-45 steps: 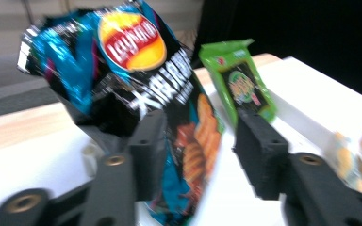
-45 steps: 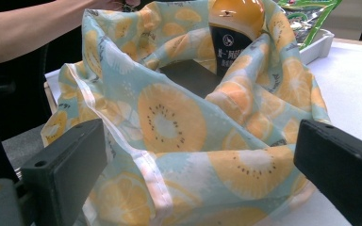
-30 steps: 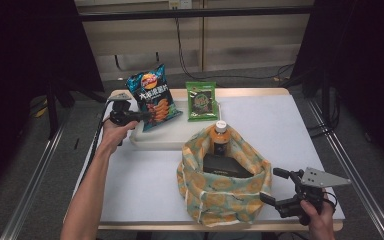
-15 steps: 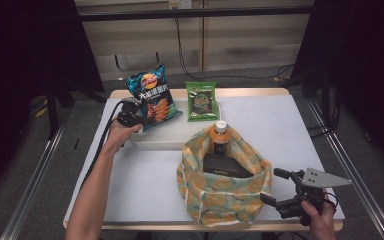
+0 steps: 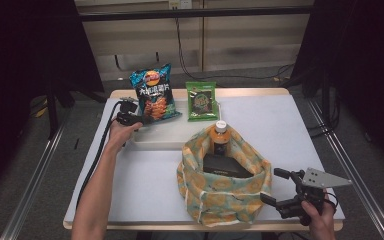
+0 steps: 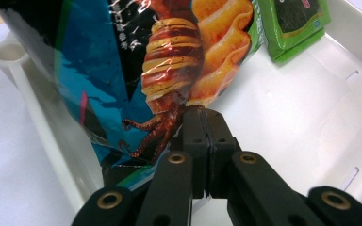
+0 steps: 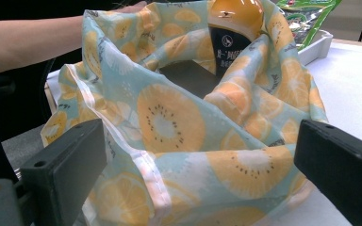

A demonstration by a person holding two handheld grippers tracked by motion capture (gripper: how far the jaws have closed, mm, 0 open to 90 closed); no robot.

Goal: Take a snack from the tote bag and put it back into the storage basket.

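Between the left gripper's [image 6: 202, 141] jaws, which are pressed together, sits the bottom edge of the chip bag [image 6: 136, 70]: glossy blue-and-black foil printed with ridged orange chips and a red squid, standing tilted just ahead of the jaws at the white tray's [image 6: 287, 117] near wall. Right gripper [image 7: 202, 160] jaws are wide apart, the kiwi-print cloth bag [image 7: 169, 117] just ahead of them, untouched.
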